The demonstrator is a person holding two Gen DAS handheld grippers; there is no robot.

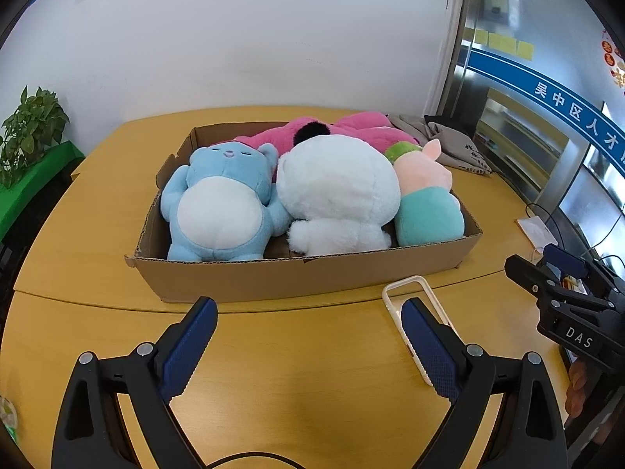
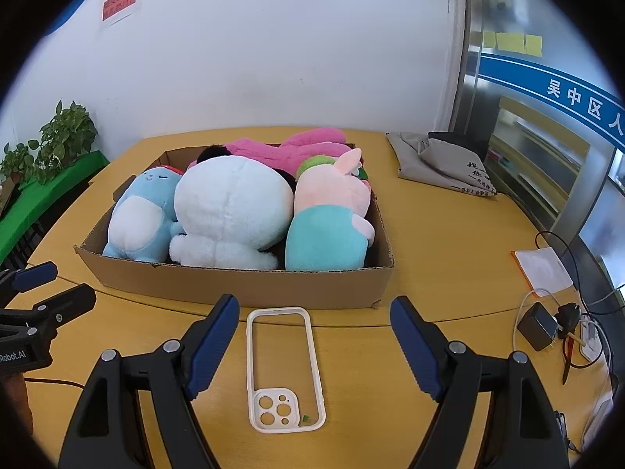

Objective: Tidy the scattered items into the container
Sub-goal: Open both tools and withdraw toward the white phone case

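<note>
A shallow cardboard box (image 1: 297,279) (image 2: 250,285) on the yellow table holds several plush toys: a blue bear (image 1: 220,203) (image 2: 136,219), a white one (image 1: 338,199) (image 2: 230,211), a pink pig in teal (image 1: 427,203) (image 2: 332,219) and a pink toy (image 1: 351,127) (image 2: 297,146) behind. A clear phone case (image 2: 283,367) (image 1: 406,293) lies flat in front of the box. My left gripper (image 1: 308,312) stands open over bare table near the box's front wall. My right gripper (image 2: 314,308) is open too, above the case, with nothing between its fingers.
A grey cloth bag (image 2: 441,164) (image 1: 449,136) lies at the table's far right. A white card (image 2: 543,265), charger (image 2: 537,326) and cables sit at the right edge. Potted plants (image 2: 66,136) on a green stand are off to the left.
</note>
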